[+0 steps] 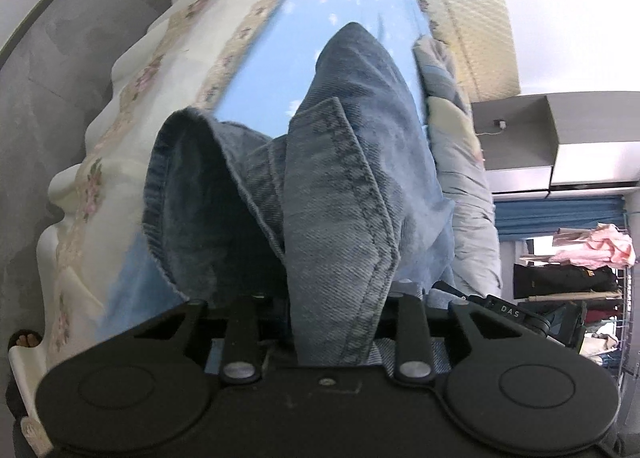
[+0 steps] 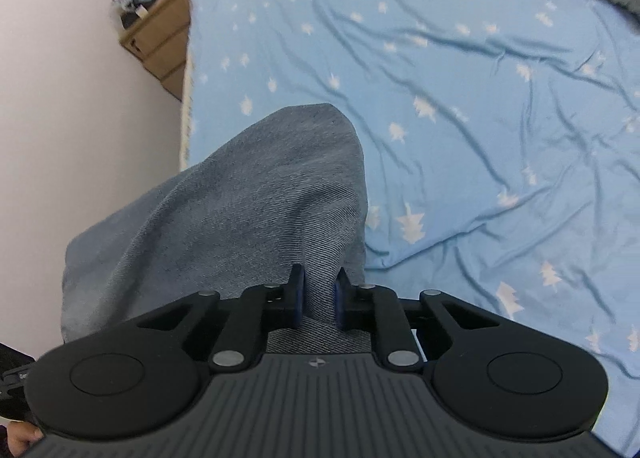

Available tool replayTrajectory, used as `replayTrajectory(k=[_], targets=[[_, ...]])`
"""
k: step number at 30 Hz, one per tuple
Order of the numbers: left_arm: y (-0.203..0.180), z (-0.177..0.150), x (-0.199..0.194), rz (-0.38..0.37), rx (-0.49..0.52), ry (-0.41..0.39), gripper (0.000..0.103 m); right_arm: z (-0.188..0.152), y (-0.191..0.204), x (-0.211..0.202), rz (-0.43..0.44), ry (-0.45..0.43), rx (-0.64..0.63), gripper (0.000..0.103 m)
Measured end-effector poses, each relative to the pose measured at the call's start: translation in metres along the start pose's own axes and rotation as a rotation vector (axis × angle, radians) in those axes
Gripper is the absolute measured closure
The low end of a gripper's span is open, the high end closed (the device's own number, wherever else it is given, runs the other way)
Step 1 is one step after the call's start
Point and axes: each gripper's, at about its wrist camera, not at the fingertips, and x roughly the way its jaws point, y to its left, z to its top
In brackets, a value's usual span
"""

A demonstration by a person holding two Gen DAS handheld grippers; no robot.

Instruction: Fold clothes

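1. My right tool (image 2: pixel 319 294) has its two blue pads (image 2: pixel 297 290) pressed in close on a fold of the jeans (image 2: pixel 248 209); the denim bunches between them and runs back under the tool's body.
2. From that pinch the jeans hang away from me as a raised hump over the blue bed sheet (image 2: pixel 480 97), which is printed with small white trees and lies creased.
3. My left tool (image 1: pixel 332 310) is narrowed on the same jeans (image 1: pixel 344 185). Its fingertips are hidden behind the cloth, but a thick stitched seam band passes straight between the finger arms and is gripped there.
4. In the left wrist view, a trouser-leg opening with its hem gapes to the left of that seam, dark inside, and the rest of the denim rises above the sheet (image 1: pixel 288 57).
5. A cream floral coverlet (image 1: pixel 132 105) lies along the bed's edge, and a pale grey quilt (image 1: pixel 468 185) is heaped on the far side.
6. A cardboard box (image 2: pixel 160 41) stands against the wall beside the bed.
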Motion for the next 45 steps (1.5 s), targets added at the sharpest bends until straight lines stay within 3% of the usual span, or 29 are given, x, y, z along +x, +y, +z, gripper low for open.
replayTrajectory(k=[15, 24, 31, 36, 45], targets=[[-0.084, -0.04, -0.02, -0.036, 0.195, 0.088, 0.075, -0.064, -0.02, -0.127, -0.038, -0.208, 0.138, 0.088], [-0.13, -0.106, -0.012, -0.045, 0.25, 0.052, 0.075, -0.086, -0.063, -0.186, -0.007, -0.271, 0.167, 0.088], [-0.153, -0.188, -0.009, -0.035, 0.203, -0.035, 0.076, -0.095, -0.113, -0.22, 0.053, -0.28, 0.146, 0.089], [-0.168, -0.234, 0.0, -0.036, 0.173, -0.048, 0.076, -0.104, -0.138, -0.247, 0.06, -0.278, 0.102, 0.089], [-0.191, -0.254, 0.024, -0.064, 0.238, 0.032, 0.076, -0.139, -0.169, -0.284, 0.011, -0.327, 0.147, 0.089]])
